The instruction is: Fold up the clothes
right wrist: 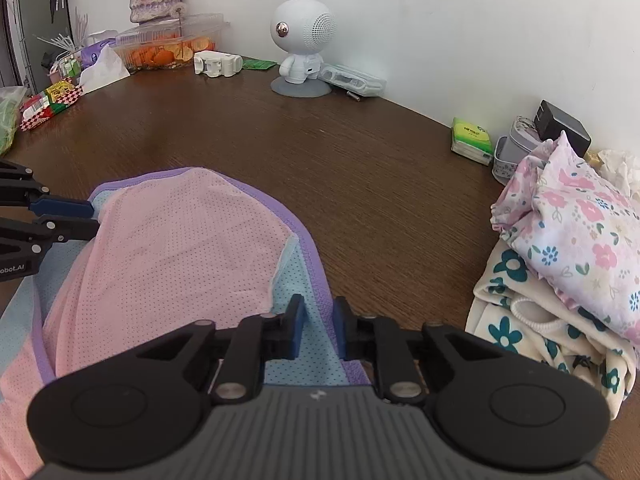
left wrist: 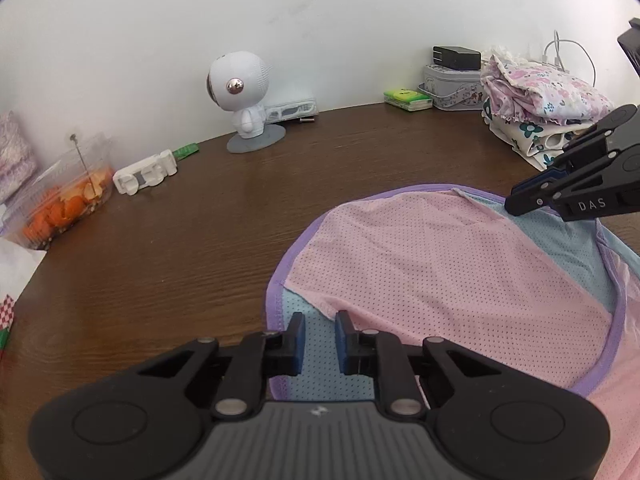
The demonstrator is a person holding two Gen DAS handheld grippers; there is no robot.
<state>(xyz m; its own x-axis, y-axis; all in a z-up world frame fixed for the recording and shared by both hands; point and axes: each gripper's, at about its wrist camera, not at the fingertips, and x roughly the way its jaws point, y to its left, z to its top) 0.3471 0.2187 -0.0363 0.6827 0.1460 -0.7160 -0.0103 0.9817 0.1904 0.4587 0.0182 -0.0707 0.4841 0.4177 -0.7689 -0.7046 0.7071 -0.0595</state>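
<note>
A pink mesh garment [left wrist: 440, 264] with pale blue panels and purple trim lay spread on the dark wooden table [left wrist: 180, 240], filling the left wrist view from 3 to 5 o'clock and the right wrist view from 7 to 9 o'clock.

The left gripper [left wrist: 320, 332] angled down over the garment's near left edge. Its fingers [left wrist: 297, 332] stood a narrow gap apart, with flat blue mesh showing between them. The right gripper [right wrist: 320, 320] tilted down over the near right edge, blue mesh and purple trim showing in the slim gap between its fingers [right wrist: 296, 316]. Seen from the left wrist camera at 3 o'clock, its tips met the garment's rim; whether they pinched the cloth could not be told.

White letters reading "DAS" marked the side of the right gripper, and "obot.AI", cut off at the frame's edge, marked the left one.

A stack of folded floral clothes [right wrist: 568, 248] sat at 3 o'clock in the right wrist view, well apart from the garment. Behind it, against the white wall, stood a patterned tin [left wrist: 452, 88] carrying a black box [left wrist: 456, 56], with a green packet [left wrist: 407, 99] just beside it, its print too small to read. A white robot figurine [left wrist: 240, 96] stood at 11 o'clock in the left wrist view, a white plastic device [left wrist: 146, 172] at 10 o'clock, and a clear container of orange peel [left wrist: 64, 200] at 9 o'clock.
</note>
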